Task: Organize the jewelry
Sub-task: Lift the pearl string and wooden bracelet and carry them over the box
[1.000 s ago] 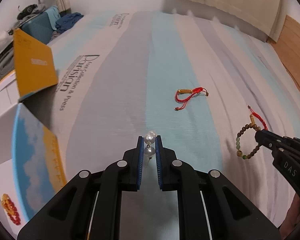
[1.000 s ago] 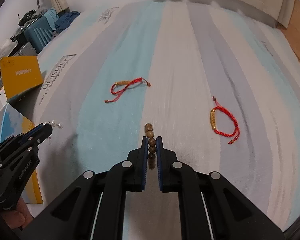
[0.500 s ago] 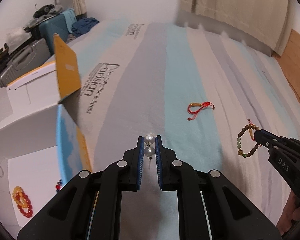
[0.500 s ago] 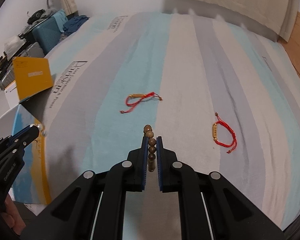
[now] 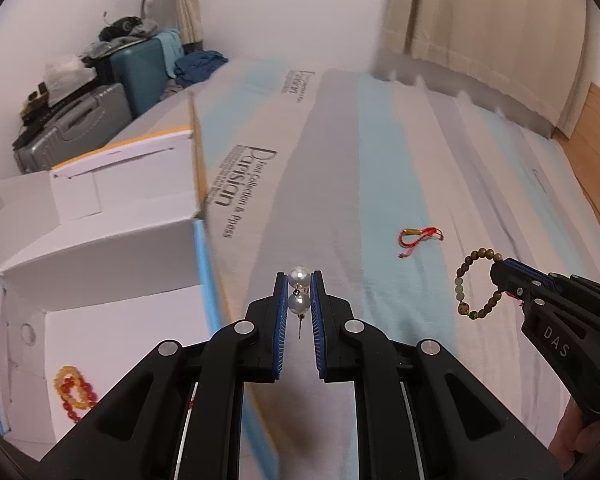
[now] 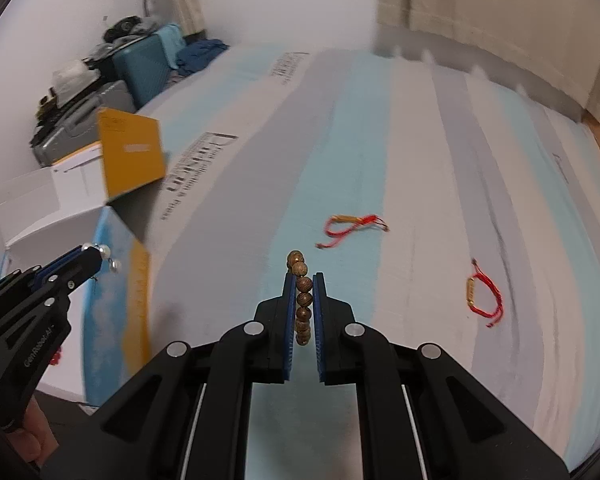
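My left gripper [image 5: 299, 285] is shut on a pearl earring [image 5: 299, 302], held in the air beside the open white box [image 5: 112, 248]; the earring also shows in the right wrist view [image 6: 110, 258]. My right gripper [image 6: 303, 280] is shut on a wooden bead bracelet [image 6: 302, 300], which hangs from it in the left wrist view [image 5: 470, 284]. A red and amber bead bracelet [image 5: 74, 388] lies inside the box. A red cord bracelet [image 6: 352, 226] and a second red cord bracelet with a gold bar [image 6: 482, 294] lie on the striped bed sheet [image 6: 420, 160].
The box has blue and yellow flaps [image 6: 130, 152] standing up at the bed's left edge. Suitcases and clothes [image 5: 100, 92] are piled by the far left wall. Curtains [image 5: 480, 20] hang at the back; a wooden panel [image 5: 596, 132] is at the right.
Both grippers have risen and swung left toward the box with their jewelry. The box interior now fills the left of the left wrist view.
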Demonstrator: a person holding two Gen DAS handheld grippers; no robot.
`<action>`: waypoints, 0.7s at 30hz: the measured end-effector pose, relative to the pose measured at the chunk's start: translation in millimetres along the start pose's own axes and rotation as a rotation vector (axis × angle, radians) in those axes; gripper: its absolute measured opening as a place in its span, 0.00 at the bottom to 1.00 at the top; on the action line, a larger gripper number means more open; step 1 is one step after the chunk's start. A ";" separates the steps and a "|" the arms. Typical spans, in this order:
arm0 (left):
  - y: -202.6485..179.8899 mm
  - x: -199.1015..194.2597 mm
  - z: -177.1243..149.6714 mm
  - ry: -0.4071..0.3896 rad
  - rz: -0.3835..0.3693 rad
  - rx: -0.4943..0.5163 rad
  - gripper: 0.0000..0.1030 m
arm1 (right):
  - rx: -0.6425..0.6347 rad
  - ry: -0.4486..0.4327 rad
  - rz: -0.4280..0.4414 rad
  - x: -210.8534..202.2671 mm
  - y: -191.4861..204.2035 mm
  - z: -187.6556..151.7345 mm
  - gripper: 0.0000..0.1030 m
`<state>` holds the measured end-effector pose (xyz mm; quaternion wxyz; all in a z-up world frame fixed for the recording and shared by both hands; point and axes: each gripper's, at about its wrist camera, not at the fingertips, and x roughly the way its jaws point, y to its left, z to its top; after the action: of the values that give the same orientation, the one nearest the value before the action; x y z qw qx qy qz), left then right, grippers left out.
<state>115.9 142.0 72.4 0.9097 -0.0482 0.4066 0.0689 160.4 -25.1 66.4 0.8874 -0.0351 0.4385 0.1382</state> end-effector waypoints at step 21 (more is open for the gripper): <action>103.4 -61.4 -17.4 -0.069 0.093 -0.124 0.11 | -0.179 -0.106 0.148 -41.8 137.2 -1.9 0.07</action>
<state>45.6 236.2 103.5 0.9142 -0.0831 0.3718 0.1380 96.9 97.3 106.3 0.8899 -0.0742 0.3785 0.2436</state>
